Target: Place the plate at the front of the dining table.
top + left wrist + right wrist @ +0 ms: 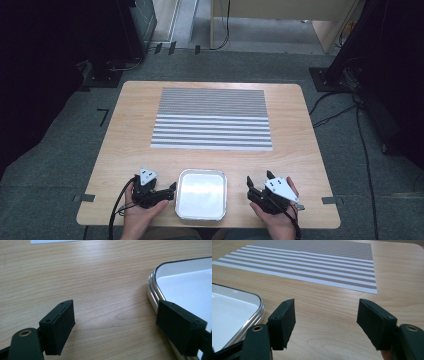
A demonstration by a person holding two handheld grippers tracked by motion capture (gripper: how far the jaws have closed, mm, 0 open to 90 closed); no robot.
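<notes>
the metal tray point(201, 194) sits at the desk's point(130, 135) 6 o'clock edge, with the striped mat point(212, 119) beyond it toward 12 o'clock. the left claw point(172, 189) is at the tray's 9 o'clock, open, one jaw over the rim. the right claw point(260, 179) is at its 3 o'clock, spread wide over bare wood.

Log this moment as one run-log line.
left tool: open, beside tray | right tool: open, empty | placemat: flat, untouched
</notes>
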